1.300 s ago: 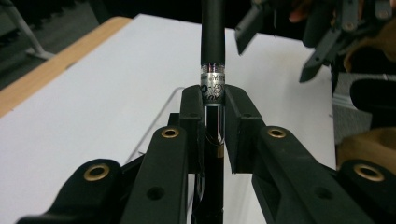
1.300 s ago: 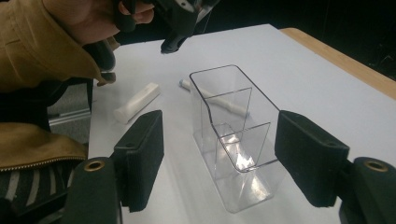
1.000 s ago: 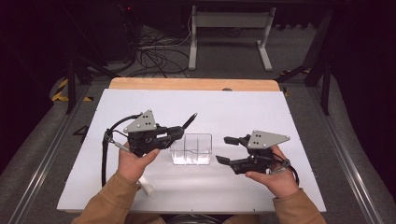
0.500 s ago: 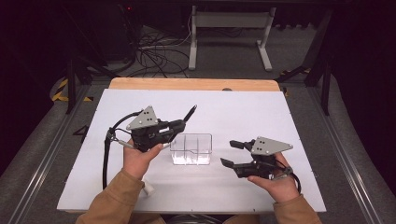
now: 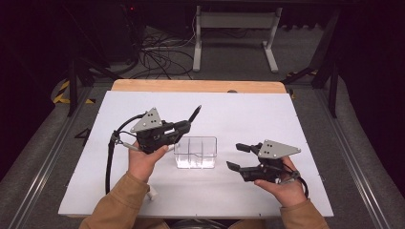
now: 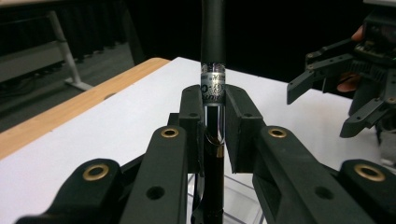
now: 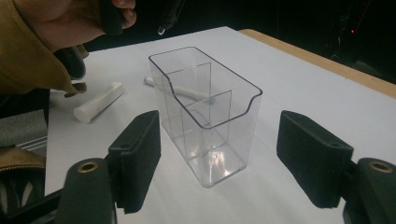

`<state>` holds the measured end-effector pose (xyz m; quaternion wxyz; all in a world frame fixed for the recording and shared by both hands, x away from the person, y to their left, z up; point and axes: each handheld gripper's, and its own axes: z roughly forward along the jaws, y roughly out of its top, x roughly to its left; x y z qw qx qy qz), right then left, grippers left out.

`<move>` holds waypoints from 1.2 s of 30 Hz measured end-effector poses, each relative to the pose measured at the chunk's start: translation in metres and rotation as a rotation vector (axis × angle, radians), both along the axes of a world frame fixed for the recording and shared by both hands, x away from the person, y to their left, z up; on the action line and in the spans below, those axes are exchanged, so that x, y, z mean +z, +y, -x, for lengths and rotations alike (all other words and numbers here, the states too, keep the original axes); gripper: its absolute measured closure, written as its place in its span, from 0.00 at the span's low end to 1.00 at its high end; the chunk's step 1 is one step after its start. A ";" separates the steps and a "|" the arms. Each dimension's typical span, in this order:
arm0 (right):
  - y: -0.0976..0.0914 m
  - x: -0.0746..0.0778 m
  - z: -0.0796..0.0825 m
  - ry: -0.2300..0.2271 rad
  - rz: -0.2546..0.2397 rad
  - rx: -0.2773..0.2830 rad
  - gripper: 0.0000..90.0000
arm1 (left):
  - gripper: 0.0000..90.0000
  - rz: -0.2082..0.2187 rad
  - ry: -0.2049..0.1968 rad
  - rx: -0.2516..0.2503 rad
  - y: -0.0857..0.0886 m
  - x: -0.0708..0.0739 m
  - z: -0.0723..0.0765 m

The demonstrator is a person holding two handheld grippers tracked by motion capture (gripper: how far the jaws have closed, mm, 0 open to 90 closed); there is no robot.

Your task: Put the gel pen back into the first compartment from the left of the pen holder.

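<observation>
Little has shifted; the right gripper (image 5: 233, 156) sits slightly lower, jaws wide and empty beside the clear organizer (image 5: 195, 152). Left gripper (image 5: 187, 125) clamps a black pen (image 5: 195, 114) above it, the pen's lower end hidden.

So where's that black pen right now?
The black pen is clamped in the left gripper, left of centre in the high view, its tip slanting up above the far left corner of the clear organizer.
</observation>
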<state>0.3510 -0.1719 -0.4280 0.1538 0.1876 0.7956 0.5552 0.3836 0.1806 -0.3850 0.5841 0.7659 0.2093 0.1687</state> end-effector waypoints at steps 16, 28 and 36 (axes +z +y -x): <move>0.000 -0.001 0.001 -0.003 0.011 0.000 0.36 | 0.88 0.006 0.044 -0.014 -0.002 -0.019 -0.007; 0.000 -0.001 0.000 -0.011 0.011 -0.019 0.34 | 0.88 -0.011 0.057 -0.009 -0.004 -0.029 -0.008; -0.001 -0.001 0.000 -0.015 0.006 -0.020 0.34 | 0.88 -0.026 0.068 -0.011 -0.006 -0.032 -0.009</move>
